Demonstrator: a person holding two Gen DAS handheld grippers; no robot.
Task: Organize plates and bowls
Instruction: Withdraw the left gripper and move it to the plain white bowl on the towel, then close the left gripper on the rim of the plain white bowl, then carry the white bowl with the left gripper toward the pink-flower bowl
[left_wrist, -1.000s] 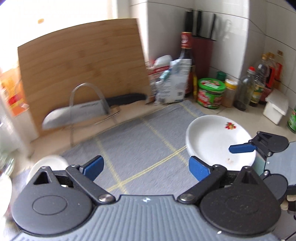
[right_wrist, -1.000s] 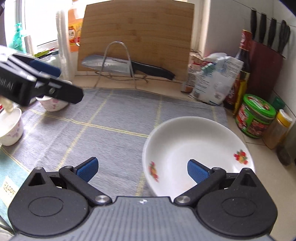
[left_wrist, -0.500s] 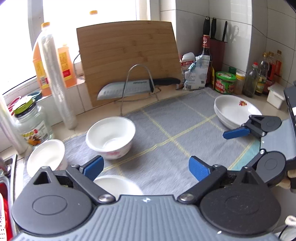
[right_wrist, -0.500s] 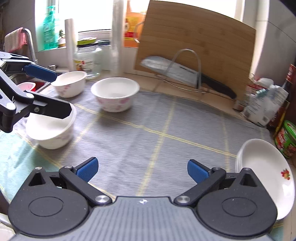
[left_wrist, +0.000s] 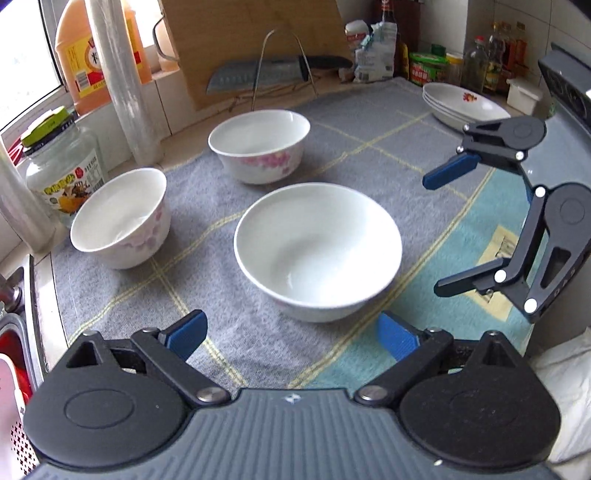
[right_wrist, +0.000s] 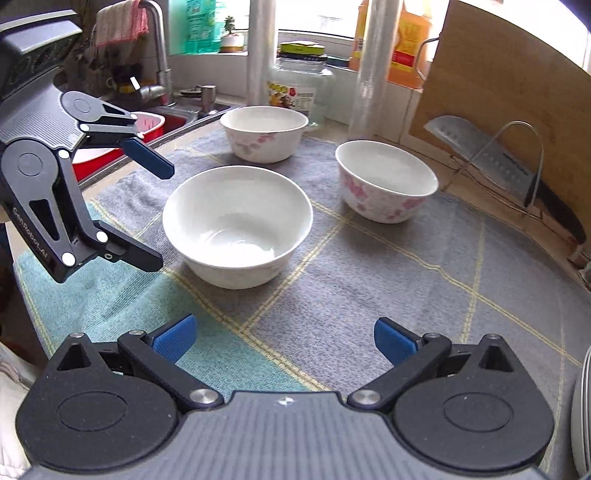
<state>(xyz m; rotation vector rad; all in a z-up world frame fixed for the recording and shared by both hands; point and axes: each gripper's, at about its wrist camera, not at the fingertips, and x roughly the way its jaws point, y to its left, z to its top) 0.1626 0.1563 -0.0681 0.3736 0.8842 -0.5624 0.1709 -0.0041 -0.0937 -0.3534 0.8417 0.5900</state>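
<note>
The left gripper (left_wrist: 291, 332) is hovering with its blue-padded fingers (left_wrist: 186, 332) standing wide apart and nothing between them; the right gripper (right_wrist: 286, 338) is doing the same, its pads spread over bare cloth.

Just beyond the left gripper's tips, the plain white bowl (left_wrist: 317, 251) is sitting upright and empty on the grey checked mat (left_wrist: 369, 162), smooth and glossy with no pattern showing on its side. Taking that bowl as the landmark: a second bowl with pink flowers (left_wrist: 260, 146) is standing behind it, apart from it, and a third flowered bowl (left_wrist: 122, 218) is standing to its left, also apart. All three are open side up and none is nested in another. Far to the bowl's rear right, a stack of shallow white plates (left_wrist: 461, 103) with a red print is lying near the mat's corner.

From the right wrist view, the left gripper (right_wrist: 147, 210) is hanging just left of the plain bowl (right_wrist: 236, 225), one finger above its rim level and one beside its wall, not touching.

Behind the bowls, a cleaver on a wire rack (left_wrist: 258, 75) is leaning against a wooden cutting board (right_wrist: 509, 107), with a glass jar (left_wrist: 61, 166) and an orange bottle (left_wrist: 96, 51) off to the left.
</note>
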